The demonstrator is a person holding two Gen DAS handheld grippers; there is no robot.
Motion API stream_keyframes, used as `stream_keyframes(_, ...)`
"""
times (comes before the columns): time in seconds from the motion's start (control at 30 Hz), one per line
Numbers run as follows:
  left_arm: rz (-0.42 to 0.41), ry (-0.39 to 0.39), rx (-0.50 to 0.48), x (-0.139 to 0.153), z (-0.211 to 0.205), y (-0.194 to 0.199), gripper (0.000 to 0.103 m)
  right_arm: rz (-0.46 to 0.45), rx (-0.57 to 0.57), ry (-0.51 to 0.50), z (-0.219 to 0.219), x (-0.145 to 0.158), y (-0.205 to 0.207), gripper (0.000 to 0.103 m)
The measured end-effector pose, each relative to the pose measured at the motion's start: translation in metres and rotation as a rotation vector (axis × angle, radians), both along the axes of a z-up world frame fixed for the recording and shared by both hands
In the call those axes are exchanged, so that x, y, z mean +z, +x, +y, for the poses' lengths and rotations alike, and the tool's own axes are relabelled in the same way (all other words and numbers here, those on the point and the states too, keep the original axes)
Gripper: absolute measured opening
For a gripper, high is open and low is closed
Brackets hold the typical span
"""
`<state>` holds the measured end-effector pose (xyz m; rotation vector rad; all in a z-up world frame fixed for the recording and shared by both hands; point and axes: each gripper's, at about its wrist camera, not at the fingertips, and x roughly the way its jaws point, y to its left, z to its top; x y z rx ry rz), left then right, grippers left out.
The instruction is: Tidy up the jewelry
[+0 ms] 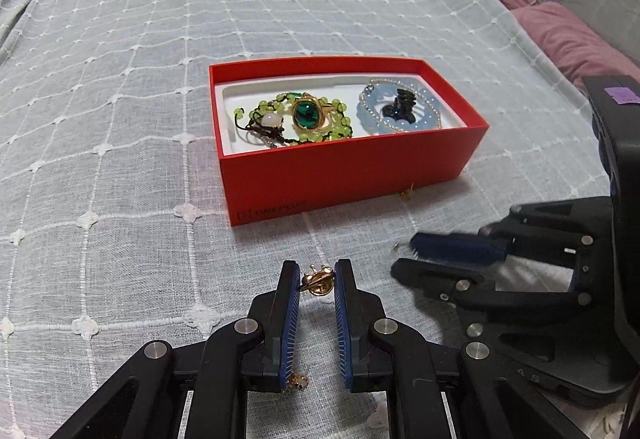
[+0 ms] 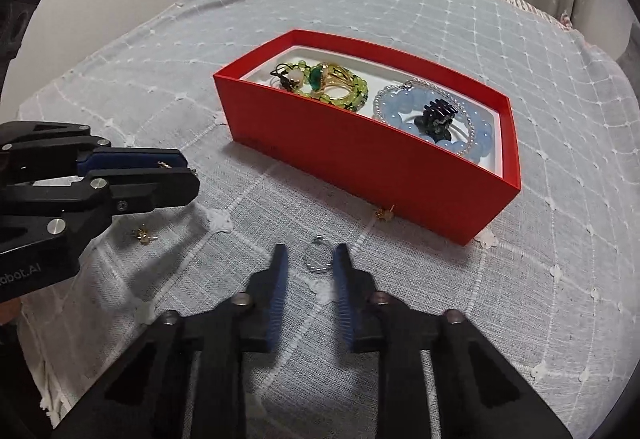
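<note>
A red box (image 1: 348, 175) (image 2: 360, 155) on the bed holds a green bead bracelet (image 1: 280, 119) with a green-stone gold ring (image 1: 306, 113), and a blue bead bracelet (image 1: 400, 111) around a black hair clip (image 1: 402, 103). My left gripper (image 1: 317, 279) is shut on a small gold earring (image 1: 316, 281), held just above the cloth; it also shows in the right wrist view (image 2: 176, 167). My right gripper (image 2: 310, 259) is open, its fingers either side of a small silver ring (image 2: 317, 258) lying on the cloth.
A second gold earring (image 2: 143, 235) lies on the cloth below my left gripper, and another small gold piece (image 2: 384, 212) lies against the box's near wall. The blue checked bedspread (image 1: 120, 119) covers the bed. Purple pillows (image 1: 568, 39) lie at the right.
</note>
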<state>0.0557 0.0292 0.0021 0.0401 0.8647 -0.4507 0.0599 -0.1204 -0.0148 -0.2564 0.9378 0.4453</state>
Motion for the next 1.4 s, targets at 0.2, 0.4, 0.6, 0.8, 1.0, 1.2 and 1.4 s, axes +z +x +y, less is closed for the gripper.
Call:
stream_keyframes(0.2,-0.002,-0.001,0.001,0.001,0.0,0.0,0.012,-0.014,0.008,-0.025,0.006,0.001,-0.003,0.015)
stream_keyframes(0.4,-0.012,-0.015,0.011,0.006,0.005,0.002,0.012,-0.022,-0.007,-0.003,0.001,0.01,-0.003,0.015)
stream_keyframes(0.6,-0.032,-0.045,0.033,0.018,0.005,0.012,0.012,-0.051,-0.04,0.045,-0.008,0.032,0.0,0.015)
stream_keyframes(0.8,-0.055,-0.104,0.066,0.03,0.003,0.034,0.012,-0.099,-0.079,0.083,-0.016,0.054,0.012,0.015)
stream_keyframes(1.0,-0.065,-0.126,0.105,0.028,-0.004,0.059,0.012,-0.128,-0.135,0.115,-0.027,0.064,0.031,0.015)
stream_keyframes(1.2,-0.056,-0.117,0.128,0.023,-0.015,0.074,0.012,-0.131,-0.167,0.126,-0.031,0.062,0.047,0.015)
stream_keyframes(1.4,-0.043,-0.104,0.129,0.021,-0.02,0.078,0.017,-0.134,-0.172,0.11,-0.034,0.058,0.053,0.015)
